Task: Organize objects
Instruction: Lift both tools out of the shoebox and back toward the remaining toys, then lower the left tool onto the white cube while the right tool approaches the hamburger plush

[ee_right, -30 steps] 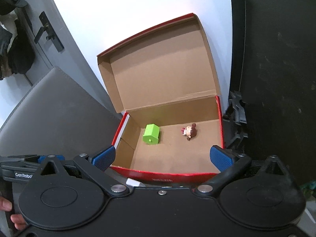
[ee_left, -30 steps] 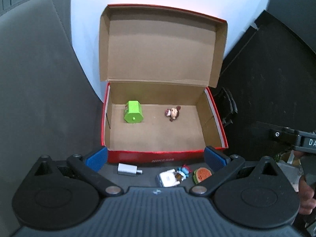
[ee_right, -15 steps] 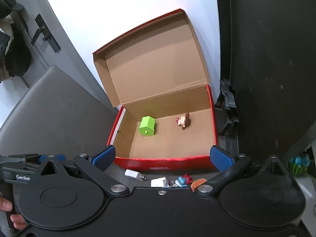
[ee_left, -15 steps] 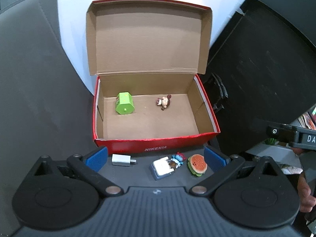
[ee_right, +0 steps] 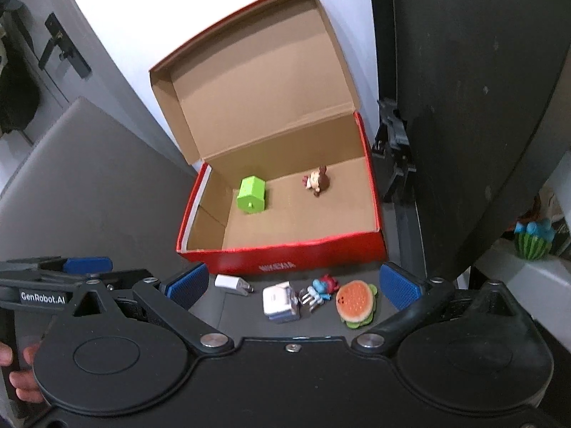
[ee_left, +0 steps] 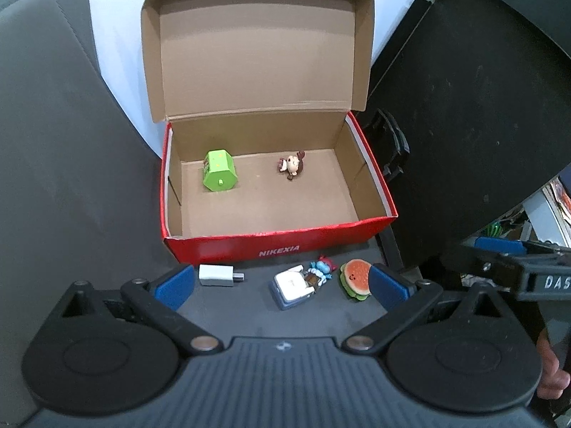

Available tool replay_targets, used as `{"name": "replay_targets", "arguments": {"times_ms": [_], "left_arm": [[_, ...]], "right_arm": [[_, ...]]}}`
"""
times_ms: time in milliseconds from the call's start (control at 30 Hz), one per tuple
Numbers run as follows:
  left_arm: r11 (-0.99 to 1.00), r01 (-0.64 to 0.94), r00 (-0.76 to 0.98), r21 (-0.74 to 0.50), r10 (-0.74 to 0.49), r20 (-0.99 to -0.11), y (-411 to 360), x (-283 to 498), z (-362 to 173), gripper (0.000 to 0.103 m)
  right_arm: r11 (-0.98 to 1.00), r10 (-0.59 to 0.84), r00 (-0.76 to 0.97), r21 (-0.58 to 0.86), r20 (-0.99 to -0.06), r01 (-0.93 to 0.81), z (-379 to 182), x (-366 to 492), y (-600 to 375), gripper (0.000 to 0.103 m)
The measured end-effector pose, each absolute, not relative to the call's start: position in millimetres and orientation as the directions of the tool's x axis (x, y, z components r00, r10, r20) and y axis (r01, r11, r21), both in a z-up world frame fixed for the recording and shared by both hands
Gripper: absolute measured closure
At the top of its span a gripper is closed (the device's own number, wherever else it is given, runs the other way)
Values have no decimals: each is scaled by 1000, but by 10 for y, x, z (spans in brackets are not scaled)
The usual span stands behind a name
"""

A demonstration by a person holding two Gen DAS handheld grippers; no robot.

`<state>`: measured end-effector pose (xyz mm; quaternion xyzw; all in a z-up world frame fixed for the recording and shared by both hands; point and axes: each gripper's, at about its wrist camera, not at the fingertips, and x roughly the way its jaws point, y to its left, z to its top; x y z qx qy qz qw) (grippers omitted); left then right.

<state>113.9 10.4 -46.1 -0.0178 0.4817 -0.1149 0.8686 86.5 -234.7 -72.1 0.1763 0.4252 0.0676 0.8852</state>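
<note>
Both tools wide open, empty: left tool (ee_left: 280, 281), right tool (ee_right: 292, 283). Charger (ee_left: 216, 275), burger toy (ee_left: 355, 279) lower centre on table (ee_left: 249, 314), awaiting pickup; box (ee_left: 278, 246) at centre, lid up for loading.

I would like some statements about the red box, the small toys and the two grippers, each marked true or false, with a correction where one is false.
1. The lid of the red box is open. True.
2. The green toy house lies on the surface in front of the box. False: it is inside the box, near the left wall.
3. The burger toy is outside the box. True.
4. The left gripper is shut on the white charger. False: its jaws are open and hold nothing.
5. The small brown figure is inside the box. True.
6. The right gripper holds the burger toy. False: it is open and empty.
</note>
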Motion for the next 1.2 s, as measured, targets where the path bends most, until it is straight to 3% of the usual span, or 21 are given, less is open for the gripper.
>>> {"name": "replay_targets", "arguments": {"times_ms": [1000, 1200], "left_arm": [[978, 177, 441, -107, -176, -880, 39, 1413, -909, 1], [982, 142, 446, -128, -179, -877, 81, 1470, -1025, 1]], "right_arm": [[928, 67, 650, 286, -757, 237, -1288, 948, -2230, 1], [933, 63, 661, 279, -748, 226, -1418, 964, -2216, 8]]}}
